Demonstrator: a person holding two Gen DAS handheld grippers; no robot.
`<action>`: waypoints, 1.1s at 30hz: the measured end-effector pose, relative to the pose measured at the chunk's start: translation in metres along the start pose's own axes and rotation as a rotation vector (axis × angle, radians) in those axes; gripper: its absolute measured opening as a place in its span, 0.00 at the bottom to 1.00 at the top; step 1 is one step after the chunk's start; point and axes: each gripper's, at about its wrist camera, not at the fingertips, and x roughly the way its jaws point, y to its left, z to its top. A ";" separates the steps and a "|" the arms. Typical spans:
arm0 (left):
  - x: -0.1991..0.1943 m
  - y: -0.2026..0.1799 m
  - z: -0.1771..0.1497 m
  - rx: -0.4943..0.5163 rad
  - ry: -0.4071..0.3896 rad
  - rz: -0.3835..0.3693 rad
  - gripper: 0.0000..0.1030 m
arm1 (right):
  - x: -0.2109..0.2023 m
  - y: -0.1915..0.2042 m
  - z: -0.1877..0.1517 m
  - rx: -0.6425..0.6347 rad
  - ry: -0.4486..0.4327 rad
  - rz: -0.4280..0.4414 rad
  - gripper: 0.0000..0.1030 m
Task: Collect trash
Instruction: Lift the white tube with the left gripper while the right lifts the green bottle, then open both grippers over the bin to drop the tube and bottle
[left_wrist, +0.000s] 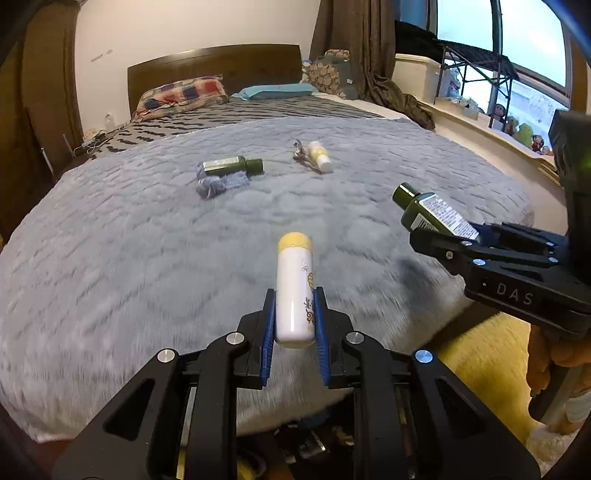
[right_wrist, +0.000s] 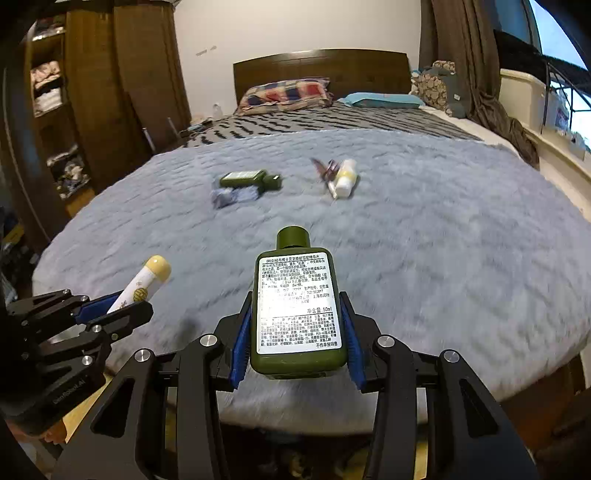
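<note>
So both grippers are loaded up over the near end of the grey blanket (left_wrist: 147, 240). Left gripper (left_wrist: 294, 314) is pinching a white tube with a yellow cap (left_wrist: 294, 284), right gripper (right_wrist: 297, 332) is clamped on a green bottle (right_wrist: 298, 314), label facing up. Farther out on the blanket there's another green bottle (left_wrist: 233, 165) lying against a blue crumpled wrapper (left_wrist: 218, 183), and right of that a small white bottle (left_wrist: 320, 156) touching a little crumpled scrap (left_wrist: 303, 152).
</note>
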 end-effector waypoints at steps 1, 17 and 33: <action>-0.004 -0.001 -0.006 -0.002 0.002 0.000 0.17 | -0.002 0.000 -0.006 0.004 0.005 0.006 0.42; 0.031 0.002 -0.115 -0.092 0.260 -0.079 0.18 | 0.033 0.025 -0.106 -0.051 0.254 0.029 0.42; 0.098 0.005 -0.158 -0.138 0.491 -0.113 0.18 | 0.091 0.015 -0.150 0.022 0.486 0.049 0.43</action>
